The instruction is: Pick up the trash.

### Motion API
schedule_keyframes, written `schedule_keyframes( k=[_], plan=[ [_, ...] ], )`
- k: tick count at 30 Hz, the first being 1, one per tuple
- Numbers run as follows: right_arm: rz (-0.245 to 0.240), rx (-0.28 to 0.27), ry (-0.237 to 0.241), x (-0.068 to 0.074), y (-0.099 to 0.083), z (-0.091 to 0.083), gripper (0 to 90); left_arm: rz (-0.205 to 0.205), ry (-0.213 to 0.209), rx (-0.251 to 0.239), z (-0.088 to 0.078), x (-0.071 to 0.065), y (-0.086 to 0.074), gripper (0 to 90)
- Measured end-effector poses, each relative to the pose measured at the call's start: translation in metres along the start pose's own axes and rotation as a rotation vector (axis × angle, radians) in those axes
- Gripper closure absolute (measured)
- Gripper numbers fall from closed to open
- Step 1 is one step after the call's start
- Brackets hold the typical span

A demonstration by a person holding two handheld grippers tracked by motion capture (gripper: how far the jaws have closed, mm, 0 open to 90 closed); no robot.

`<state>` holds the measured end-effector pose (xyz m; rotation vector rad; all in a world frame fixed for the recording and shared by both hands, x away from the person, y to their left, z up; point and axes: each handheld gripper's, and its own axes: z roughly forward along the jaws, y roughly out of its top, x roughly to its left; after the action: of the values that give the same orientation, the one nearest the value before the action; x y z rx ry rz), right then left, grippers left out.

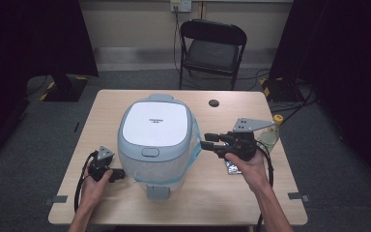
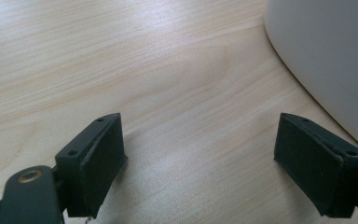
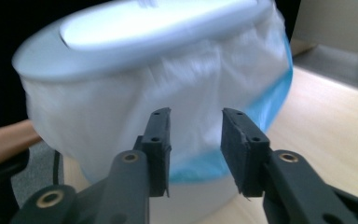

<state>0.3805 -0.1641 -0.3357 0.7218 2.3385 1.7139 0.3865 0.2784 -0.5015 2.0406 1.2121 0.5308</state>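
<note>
White rice cooker (image 1: 156,137), lid closed, plastic-wrapped, upright mid-table

cooker (image 1: 157,137) blocks centre, tbl (image 1: 125,99) edges free

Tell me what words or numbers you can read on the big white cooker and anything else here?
Rice cooker lid: a small dark mark in the middle of the white panel, too small to read.
Bottle beside the right gripper: no label readable.
Nothing else carries readable writing.

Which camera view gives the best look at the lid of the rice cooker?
The high view: the whole lid is seen from above. The right gripper view shows it blurred and edge-on; the left gripper view shows only the cooker's white wall.
</note>
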Motion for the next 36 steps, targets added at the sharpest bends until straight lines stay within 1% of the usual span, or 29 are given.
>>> schedule_keyframes(
  k=[2, 3, 4, 5, 6, 8, 12, 14, 16, 20, 21, 22, 23, 24, 25, 26, 30, 33, 36],
  plan=[
    [-0.015, -0.012, 0.013, 0.005, 0.011, -0.005, 64.8, 0.000, 0.000, 0.000, 0.000, 0.000, 0.000, 15.3],
    [-0.032, -0.020, 0.023, 0.010, 0.021, -0.008, 66.5, 0.000, 0.000, 0.000, 0.000, 0.000, 0.000, 15.3],
    [-0.032, -0.020, 0.023, 0.010, 0.021, -0.008, 66.5, 0.000, 0.000, 0.000, 0.000, 0.000, 0.000, 15.3],
    [-0.043, -0.023, 0.039, 0.014, 0.031, -0.008, 68.9, 0.000, 0.000, 0.000, 0.000, 0.000, 0.000, 15.3],
    [-0.043, -0.023, 0.039, 0.014, 0.031, -0.008, 68.9, 0.001, 0.000, 0.000, 0.000, 0.000, 0.000, 15.3],
    [-0.049, -0.027, 0.055, 0.019, 0.039, -0.008, 71.2, 0.006, 0.002, 0.002, 0.000, 0.001, 0.000, 15.0],
    [-0.070, -0.026, 0.092, 0.028, 0.053, 0.001, 73.7, 0.009, 0.002, 0.003, 0.000, 0.001, 0.000, 14.8],
    [-0.086, -0.020, 0.110, 0.034, 0.058, 0.009, 73.9, 0.009, 0.002, 0.003, 0.000, 0.001, 0.000, 14.8],
    [-0.103, -0.003, 0.130, 0.041, 0.063, 0.018, 73.8, 0.009, 0.002, 0.004, 0.000, 0.001, 0.000, 14.8],
    [-0.133, 0.018, 0.168, 0.054, 0.068, 0.037, 71.9, 0.009, 0.002, 0.004, 0.000, 0.001, 0.000, 14.8],
    [-0.153, 0.046, 0.175, 0.061, 0.068, 0.047, 69.5, 0.009, 0.002, 0.003, 0.000, 0.001, 0.000, 14.8],
    [-0.153, 0.046, 0.175, 0.061, 0.068, 0.047, 69.5, 0.009, 0.002, 0.003, 0.000, 0.001, 0.000, 14.8],
    [-0.164, 0.060, 0.173, 0.065, 0.068, 0.052, 69.2, 0.009, 0.002, 0.003, 0.000, 0.001, 0.000, 14.8],
    [-0.173, 0.061, 0.180, 0.068, 0.068, 0.056, 69.6, 0.004, -0.001, 0.003, 0.000, 0.000, 0.000, 14.8],
    [-0.178, 0.063, 0.186, 0.072, 0.069, 0.058, 70.2, 0.009, 0.003, 0.003, 0.000, 0.001, 0.000, 14.8],
    [-0.190, 0.066, 0.184, 0.075, 0.070, 0.061, 71.8, 0.009, 0.002, 0.003, 0.000, 0.001, 0.000, 14.8],
    [-0.221, 0.082, 0.209, 0.086, 0.072, 0.070, 81.5, 0.009, 0.002, 0.003, 0.000, 0.001, 0.000, 14.8],
    [-0.224, 0.083, 0.229, 0.091, 0.071, 0.075, 85.4, 0.009, 0.002, 0.003, 0.000, 0.001, 0.000, 14.8],
    [-0.215, 0.077, 0.247, 0.092, 0.070, 0.078, 88.6, 0.009, 0.002, 0.003, 0.000, 0.001, 0.000, 14.8]
  ],
)
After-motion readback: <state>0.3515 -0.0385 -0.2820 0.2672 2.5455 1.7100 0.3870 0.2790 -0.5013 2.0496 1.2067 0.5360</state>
